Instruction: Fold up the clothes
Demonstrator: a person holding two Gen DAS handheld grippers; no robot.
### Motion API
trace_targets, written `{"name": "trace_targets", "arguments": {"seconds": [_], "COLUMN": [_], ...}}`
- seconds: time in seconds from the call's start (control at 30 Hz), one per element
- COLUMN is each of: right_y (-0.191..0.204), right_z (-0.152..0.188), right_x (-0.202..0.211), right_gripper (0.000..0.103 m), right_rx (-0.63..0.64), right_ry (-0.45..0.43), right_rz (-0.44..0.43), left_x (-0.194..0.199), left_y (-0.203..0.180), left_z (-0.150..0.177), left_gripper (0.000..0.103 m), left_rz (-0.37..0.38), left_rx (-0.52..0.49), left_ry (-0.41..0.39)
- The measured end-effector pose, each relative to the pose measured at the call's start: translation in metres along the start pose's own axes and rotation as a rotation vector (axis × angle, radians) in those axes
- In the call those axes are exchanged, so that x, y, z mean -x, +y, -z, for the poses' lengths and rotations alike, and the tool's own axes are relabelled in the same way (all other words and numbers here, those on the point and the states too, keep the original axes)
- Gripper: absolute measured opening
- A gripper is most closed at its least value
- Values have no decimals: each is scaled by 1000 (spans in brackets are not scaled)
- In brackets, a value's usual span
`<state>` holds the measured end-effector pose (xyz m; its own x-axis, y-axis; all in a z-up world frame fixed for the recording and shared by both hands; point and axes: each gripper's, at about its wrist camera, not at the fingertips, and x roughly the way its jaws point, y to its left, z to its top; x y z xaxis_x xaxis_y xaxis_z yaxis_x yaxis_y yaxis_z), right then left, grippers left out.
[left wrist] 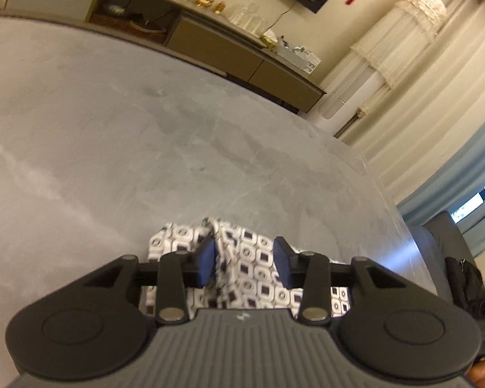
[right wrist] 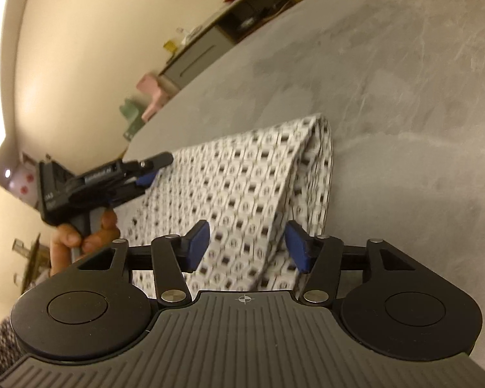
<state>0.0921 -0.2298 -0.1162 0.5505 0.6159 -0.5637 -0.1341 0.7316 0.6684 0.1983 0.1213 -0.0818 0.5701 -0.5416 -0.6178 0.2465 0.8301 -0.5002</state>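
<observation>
A white cloth (left wrist: 177, 236) printed with small black squares lies folded on the grey marble table (left wrist: 145, 129). My left gripper (left wrist: 245, 258) hovers over one end of it, its blue pads apart, a raised ridge of cloth beside the left pad. In the right wrist view the cloth (right wrist: 242, 174) stretches away as a long folded strip with a doubled edge on the right. My right gripper (right wrist: 247, 245) stands open over its near end, a fold running between the pads without being pinched. The left gripper (right wrist: 155, 169), held by a hand (right wrist: 74, 239), sits at the strip's left edge.
A low sideboard (left wrist: 210, 42) with small items runs along the far wall. Pale curtains (left wrist: 436, 129) hang at the right, and a dark chair (left wrist: 443, 258) stands by the table's right edge. Pink and green small seats (right wrist: 155, 93) stand beyond the table.
</observation>
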Motion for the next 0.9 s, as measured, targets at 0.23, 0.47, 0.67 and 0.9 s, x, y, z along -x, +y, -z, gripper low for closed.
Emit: {"name": "trace_targets", "arguments": {"seconds": [0.23, 0.47, 0.67, 0.9], "right_y": [14, -7, -21, -7], "right_z": [-31, -15, 48, 62], "right_x": [-9, 25, 50, 16], "right_gripper": [1, 47, 58, 65], "right_rx": [109, -78, -317, -407], "right_ry": [-44, -48, 93, 182], "right_rz": [110, 29, -234, -288], "left_x": [1, 21, 64, 71], "left_y": [6, -20, -83, -136], "left_z": [-2, 3, 50, 132], "left_gripper": [10, 27, 42, 50], "left_rz": [-48, -172, -322, -127], "left_rx": [2, -96, -475, -938], "left_ry": [28, 43, -23, 29]}}
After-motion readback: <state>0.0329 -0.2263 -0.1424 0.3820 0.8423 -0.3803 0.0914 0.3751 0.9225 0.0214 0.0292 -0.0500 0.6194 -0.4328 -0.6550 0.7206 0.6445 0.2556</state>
